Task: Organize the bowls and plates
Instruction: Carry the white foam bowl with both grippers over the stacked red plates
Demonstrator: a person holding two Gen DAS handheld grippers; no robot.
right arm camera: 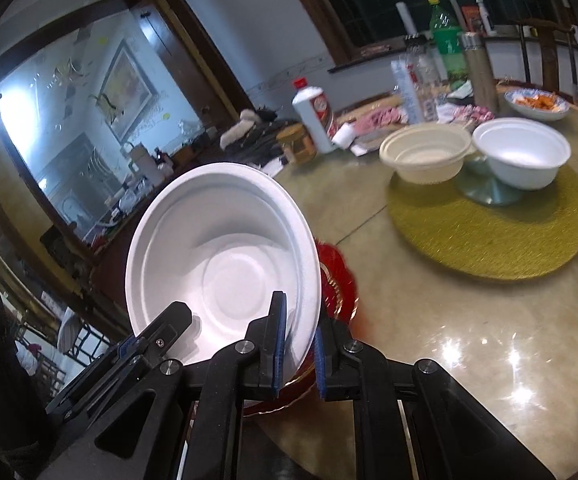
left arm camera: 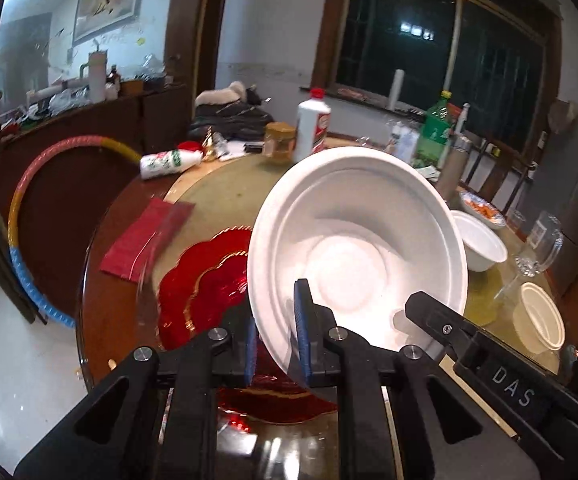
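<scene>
1. Nearest the lens, bottom centre of the left view: left hand-held gripper (left arm camera: 279,338), jaws narrow, blue pads clamped on the rim of the white bowl (left arm camera: 359,248).
2. Bottom centre of the right view: right hand-held gripper (right arm camera: 300,350), likewise narrow, pinching the opposite rim of the same bowl.
3. Bowl held tilted in mid-frame, clear of the tabletop (right arm camera: 429,320), hanging over the red plates (left arm camera: 205,280) stacked at lower left of the left view.
4. Looks like moulded foam or pulp: very light, thin-walled, somewhat flexible, matte rather than slippery. Likely to dent or crease under a hard squeeze, so gentle pressure judged enough.
5. Best hold judged to be the flat rim lip, as now, one grip on each side to stop it twisting.
6. Red plates appear to be glass with gilt scalloped edges: heavier, stiff, smooth, breakable. Better not knocked when the bowl passes over.
7. More bowls at upper right of the right view: a second white bowl (right arm camera: 523,152) and a cream bowl (right arm camera: 425,156) by the green mat (right arm camera: 489,236) — a likely nesting spot.
</scene>
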